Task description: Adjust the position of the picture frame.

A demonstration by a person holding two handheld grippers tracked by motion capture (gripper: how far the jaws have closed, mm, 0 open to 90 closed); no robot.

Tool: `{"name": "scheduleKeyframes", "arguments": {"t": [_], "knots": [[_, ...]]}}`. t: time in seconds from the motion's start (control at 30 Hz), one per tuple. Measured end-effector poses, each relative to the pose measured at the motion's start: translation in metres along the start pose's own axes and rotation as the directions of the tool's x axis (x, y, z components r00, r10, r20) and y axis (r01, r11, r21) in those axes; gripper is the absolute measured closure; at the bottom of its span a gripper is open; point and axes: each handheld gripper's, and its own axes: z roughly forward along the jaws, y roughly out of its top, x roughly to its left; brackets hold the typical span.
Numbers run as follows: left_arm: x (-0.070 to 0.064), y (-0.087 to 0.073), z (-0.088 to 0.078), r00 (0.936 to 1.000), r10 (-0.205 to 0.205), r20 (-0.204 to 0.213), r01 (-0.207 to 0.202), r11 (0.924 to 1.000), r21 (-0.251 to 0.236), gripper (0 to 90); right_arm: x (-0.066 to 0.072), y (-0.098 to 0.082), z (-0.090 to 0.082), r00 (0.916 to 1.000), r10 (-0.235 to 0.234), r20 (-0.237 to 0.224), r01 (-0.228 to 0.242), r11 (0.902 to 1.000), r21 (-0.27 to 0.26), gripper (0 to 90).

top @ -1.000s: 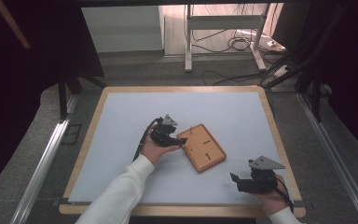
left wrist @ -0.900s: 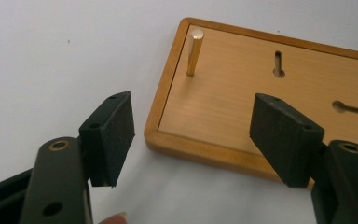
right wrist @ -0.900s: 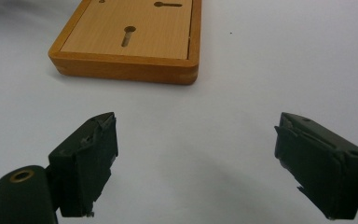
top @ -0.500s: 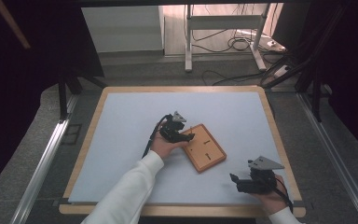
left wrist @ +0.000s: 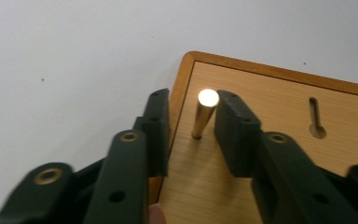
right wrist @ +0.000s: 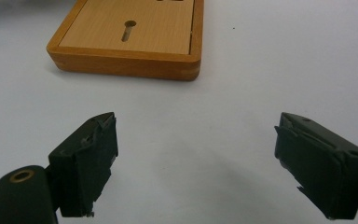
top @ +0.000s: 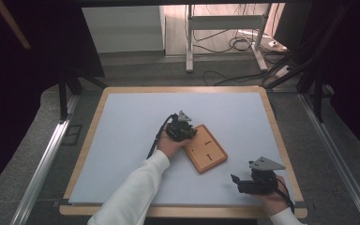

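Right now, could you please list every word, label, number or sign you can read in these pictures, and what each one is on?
None: no readable text in any view.
The wooden board bears keyhole slots, no lettering.
The brass peg, standing between the left tool's pads, is unmarked.
The right tool and the white table mat are plain too.

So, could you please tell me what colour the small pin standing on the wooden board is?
Shiny brass gold pin, clearest in the left gripper view.

White mat [top: 131, 140], wooden table rim [top: 90, 136], floor cables [top: 234, 44].
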Motion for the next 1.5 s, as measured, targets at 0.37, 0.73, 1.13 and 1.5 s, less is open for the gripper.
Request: {"name": "scheduleKeyframes", "arguments": {"t": [0.37, 0.73, 1.13, 1.5], "knots": [[-0.002, 0.001, 0.002, 0.9998, 0.001, 0.019, -0.001, 0.9999, -0.015, 83.8, 0.0, 0.0, 0.001, 1.0, 0.001, 0.004, -0.001, 1.0, 0.003, 13.6], [0.003, 0.001, -0.002, 0.9986, -0.024, 0.047, 0.024, 0.9997, 0.004, 84.1, -0.001, 0.0, 0.001, 1.0, 0.002, 0.005, -0.002, 1.0, 0.004, 13.7], [0.005, -0.007, -0.034, 0.9956, -0.028, 0.089, 0.028, 0.9996, -0.005, 84.2, 0.001, 0.0, 0.001, 1.0, -0.002, 0.007, 0.002, 1.0, 0.001, 13.7], [0.007, -0.032, -0.076, 0.994, -0.013, 0.109, 0.014, 0.9999, -0.009, 84.3, 0.003, 0.001, 0.001, 1.0, -0.003, 0.007, 0.003, 1.0, 0.001, 13.7]]}}
